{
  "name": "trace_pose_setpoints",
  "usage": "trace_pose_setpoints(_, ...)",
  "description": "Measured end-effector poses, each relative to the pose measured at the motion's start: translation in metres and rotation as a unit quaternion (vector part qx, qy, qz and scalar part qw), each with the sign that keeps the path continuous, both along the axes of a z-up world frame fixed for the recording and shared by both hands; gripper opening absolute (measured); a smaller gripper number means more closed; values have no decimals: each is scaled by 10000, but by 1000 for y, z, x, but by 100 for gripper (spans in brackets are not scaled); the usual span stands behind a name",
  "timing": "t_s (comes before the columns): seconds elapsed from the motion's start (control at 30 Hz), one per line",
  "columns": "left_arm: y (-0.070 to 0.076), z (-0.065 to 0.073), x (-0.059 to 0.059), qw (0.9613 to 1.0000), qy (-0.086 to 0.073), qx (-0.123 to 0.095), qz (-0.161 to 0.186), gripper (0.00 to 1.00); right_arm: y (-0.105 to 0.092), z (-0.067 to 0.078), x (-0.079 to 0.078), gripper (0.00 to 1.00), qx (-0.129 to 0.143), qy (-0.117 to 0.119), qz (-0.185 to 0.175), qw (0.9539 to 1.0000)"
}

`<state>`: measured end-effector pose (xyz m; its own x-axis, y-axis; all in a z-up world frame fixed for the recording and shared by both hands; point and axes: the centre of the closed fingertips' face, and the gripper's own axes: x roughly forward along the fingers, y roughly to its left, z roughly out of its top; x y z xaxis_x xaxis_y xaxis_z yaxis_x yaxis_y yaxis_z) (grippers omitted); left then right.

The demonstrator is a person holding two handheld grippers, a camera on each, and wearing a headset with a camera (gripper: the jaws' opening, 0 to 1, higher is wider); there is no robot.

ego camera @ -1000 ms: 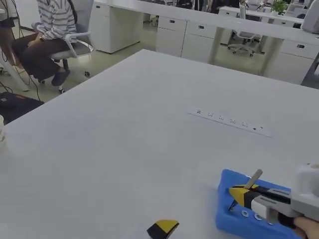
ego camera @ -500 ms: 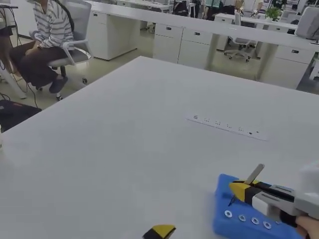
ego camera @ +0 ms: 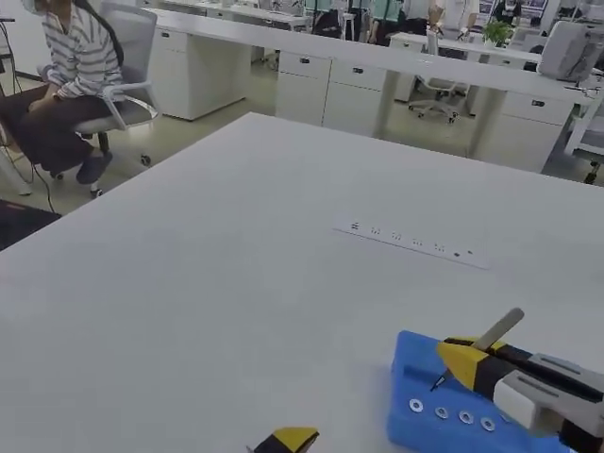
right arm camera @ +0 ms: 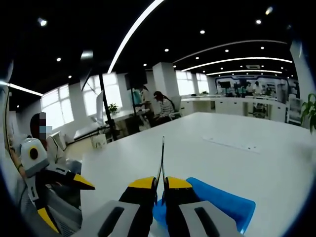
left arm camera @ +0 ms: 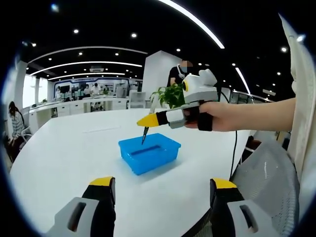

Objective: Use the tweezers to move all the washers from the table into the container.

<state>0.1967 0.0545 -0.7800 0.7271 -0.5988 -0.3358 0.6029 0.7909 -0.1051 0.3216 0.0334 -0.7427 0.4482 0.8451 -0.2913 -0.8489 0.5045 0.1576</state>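
A blue container (ego camera: 404, 377) sits at the table's near right, and several washers (ego camera: 441, 412) lie in a row inside it. My right gripper (ego camera: 451, 360) is shut on the tweezers (ego camera: 497, 330). Their tip hangs just above the container's left part, and whether the tip holds anything is too small to tell. In the right gripper view the jaws pinch the tweezers (right arm camera: 161, 157) above the container (right arm camera: 224, 200). My left gripper (left arm camera: 163, 186) is open and holds nothing. It is low at the table's front edge (ego camera: 283, 440), left of the container (left arm camera: 148, 154).
A white power strip (ego camera: 411, 243) lies on the table beyond the container. A person sits on a chair (ego camera: 71, 85) at the far left, off the table. White desks and cabinets (ego camera: 359, 90) stand behind. The table (ego camera: 208, 274) stretches wide to the left.
The head camera has swung, so the whole picture has shifted. My right gripper has drawn slightly back to the right over the container, and more washers now show in it.
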Motion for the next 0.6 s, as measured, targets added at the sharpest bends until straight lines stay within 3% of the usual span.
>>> trace_pose_setpoints(0.3,-2,0,-2,9997,142,-183,-63,76,-5,-6,-32,4,-176,30,240,9996)
trace_pose_setpoints(0.53,-5,1,-6,9987,274,-372,-203,69,-9,-12,-50,4,-137,145,455,9988)
trace_pose_setpoints(0.57,-5,1,-6,9984,337,-405,-212,67,-9,-13,-54,4,-159,150,531,9984)
trace_pose_setpoints(0.6,-6,2,-9,9968,521,-541,-291,65,-9,-15,-57,4,-177,185,592,9979)
